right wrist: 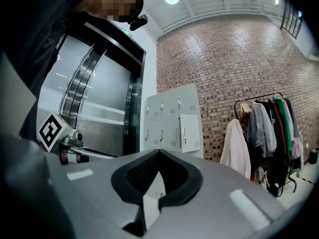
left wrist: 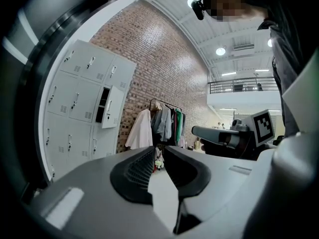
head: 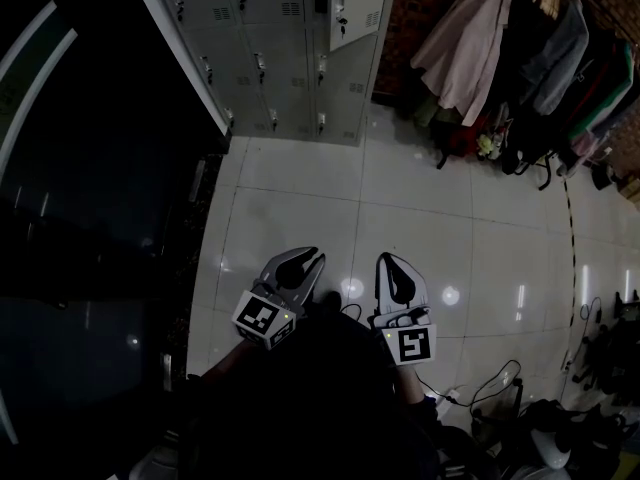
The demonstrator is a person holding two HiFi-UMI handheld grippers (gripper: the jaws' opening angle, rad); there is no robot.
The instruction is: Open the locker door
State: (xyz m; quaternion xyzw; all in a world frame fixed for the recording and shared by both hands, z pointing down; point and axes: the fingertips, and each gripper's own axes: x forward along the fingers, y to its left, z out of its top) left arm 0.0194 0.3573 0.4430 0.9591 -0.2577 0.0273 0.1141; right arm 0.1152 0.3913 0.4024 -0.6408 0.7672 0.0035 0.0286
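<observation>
Glossy white floor tiles (head: 420,218) carry bright reflections in front of smooth, grey painted-metal lockers (head: 290,48) at far left. Soft cloth coats (head: 465,48) hang at far right against a rough brick wall (right wrist: 224,59). Near, the left gripper (head: 312,258) and right gripper (head: 388,260) show matt grey plastic.

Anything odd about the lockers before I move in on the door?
Yes. One locker door, in the right-hand column of the lockers, already hangs ajar, swung outward with a dark opening beside it. Every other door in view sits flush and closed. Nothing looks damaged or spilled.
</observation>
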